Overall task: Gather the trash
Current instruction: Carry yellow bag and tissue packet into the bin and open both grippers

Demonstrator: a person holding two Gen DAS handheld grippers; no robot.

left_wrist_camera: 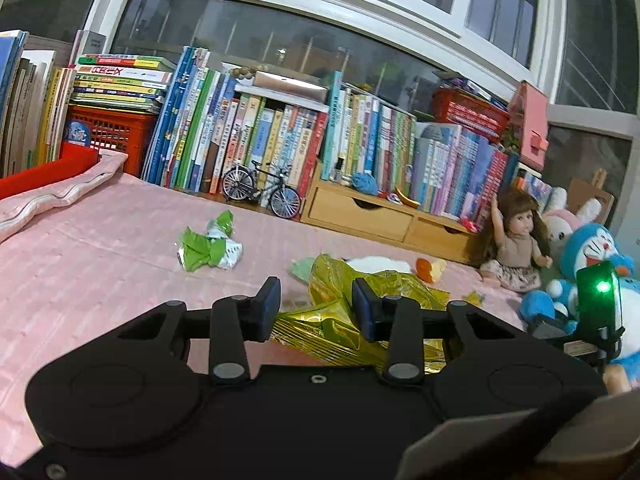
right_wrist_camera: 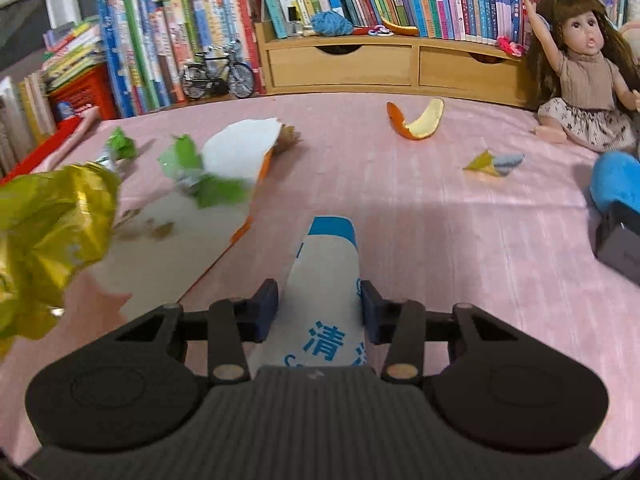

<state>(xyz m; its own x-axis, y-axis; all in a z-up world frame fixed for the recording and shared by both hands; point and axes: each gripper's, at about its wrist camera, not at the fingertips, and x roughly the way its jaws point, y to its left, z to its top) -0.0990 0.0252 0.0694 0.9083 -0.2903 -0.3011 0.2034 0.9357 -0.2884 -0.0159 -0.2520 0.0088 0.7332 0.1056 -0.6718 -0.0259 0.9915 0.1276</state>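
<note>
Pink bed sheet (right_wrist_camera: pixel 440 208) carries scattered litter. Left tongs (left_wrist_camera: pixel 316 304) clench a crinkly, featherlight gold wrapper (left_wrist_camera: pixel 340 312); right tongs (right_wrist_camera: pixel 319 304) pinch a soft tissue packet (right_wrist_camera: pixel 324 280) mid-body.

On the bed cover (right_wrist_camera: pixel 420 208) in front of you, a torn paper sheet (right_wrist_camera: pixel 224 168) lies to the left with crumpled wrappers (right_wrist_camera: pixel 200 172) on it. A fruit peel (right_wrist_camera: pixel 418 122) sits farther back, right of centre, and a small scrap (right_wrist_camera: pixel 494 164) lies to its right. Behind them, books (left_wrist_camera: pixel 260 136) stand in a row, a model bicycle (left_wrist_camera: pixel 262 192) before them. A doll (right_wrist_camera: pixel 580 80) sits at your far right.
</note>
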